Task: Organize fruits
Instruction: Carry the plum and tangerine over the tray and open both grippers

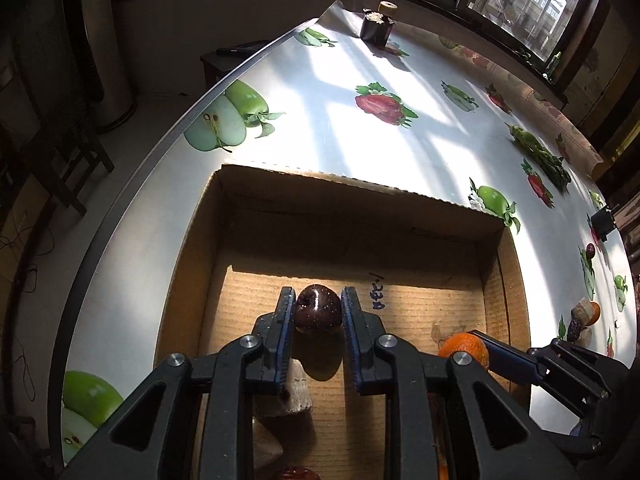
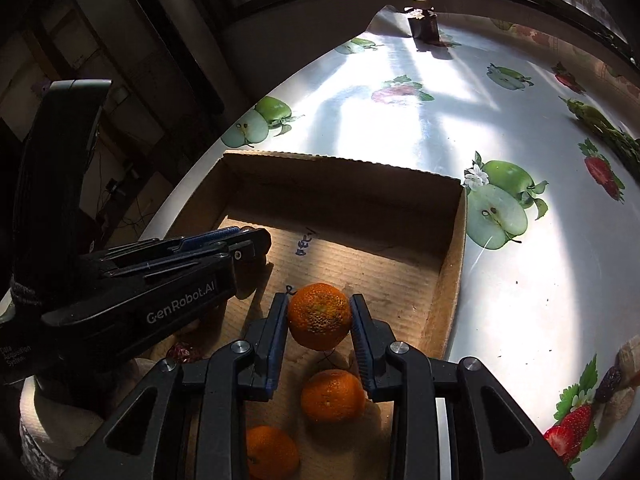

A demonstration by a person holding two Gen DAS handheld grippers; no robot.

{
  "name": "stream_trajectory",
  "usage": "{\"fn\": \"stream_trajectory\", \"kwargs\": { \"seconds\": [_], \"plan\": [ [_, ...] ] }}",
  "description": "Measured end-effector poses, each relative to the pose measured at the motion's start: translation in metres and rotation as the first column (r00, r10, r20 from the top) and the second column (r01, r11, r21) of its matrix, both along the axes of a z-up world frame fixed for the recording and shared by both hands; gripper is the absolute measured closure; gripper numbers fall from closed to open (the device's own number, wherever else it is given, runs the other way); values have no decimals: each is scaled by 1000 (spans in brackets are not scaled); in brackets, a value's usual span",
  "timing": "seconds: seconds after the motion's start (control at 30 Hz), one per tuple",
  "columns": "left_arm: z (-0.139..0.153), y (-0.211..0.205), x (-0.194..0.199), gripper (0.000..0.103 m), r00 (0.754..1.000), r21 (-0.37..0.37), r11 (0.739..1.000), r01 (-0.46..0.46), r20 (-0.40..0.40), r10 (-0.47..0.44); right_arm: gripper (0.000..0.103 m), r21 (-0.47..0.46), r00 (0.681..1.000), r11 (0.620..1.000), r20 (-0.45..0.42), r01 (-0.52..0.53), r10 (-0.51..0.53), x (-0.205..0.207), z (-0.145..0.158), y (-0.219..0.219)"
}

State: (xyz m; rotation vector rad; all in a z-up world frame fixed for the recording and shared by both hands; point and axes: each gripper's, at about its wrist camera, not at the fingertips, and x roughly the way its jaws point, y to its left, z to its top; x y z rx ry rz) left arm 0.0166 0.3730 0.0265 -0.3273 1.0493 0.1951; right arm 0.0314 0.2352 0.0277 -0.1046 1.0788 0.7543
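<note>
Between our left claw (image 1: 318,312) fingers sits a dark plum (image 1: 318,309), pinched at its sides over the cardboard box (image 1: 360,196) floor. Our right claw (image 2: 319,316) likewise grips a mandarin (image 2: 319,316) above two others (image 2: 333,395) in the box. Both fruits look light, round and bruisable; we judge a gentle hold across the widest part best.

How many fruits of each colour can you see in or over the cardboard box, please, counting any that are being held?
Orange: 3, namely the held orange in the right hand-held gripper, the middle orange and the near orange.
Dark red: 2, namely the held dark fruit in the left hand-held gripper and the second dark fruit.
Total: 5
</note>
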Motion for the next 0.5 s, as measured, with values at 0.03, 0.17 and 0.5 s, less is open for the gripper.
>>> {"fn": "stream_trajectory", "kwargs": {
  "seconds": [0.03, 0.17, 0.5],
  "plan": [
    [0, 1, 0, 81, 1000, -17, 1000, -1, 2, 1, 69, -6, 1000, 1000, 2, -2, 2, 0, -2, 1],
    [0, 3, -1, 80, 1000, -39, 999, -11, 10, 12, 69, -20, 1000, 1000, 23, -2, 2, -1, -5, 2],
    [44, -9, -36, 41, 990, 87, 994, -70, 128, 58, 54, 3, 997, 1000, 76, -17, 17, -11, 9, -4]
  ]
}}
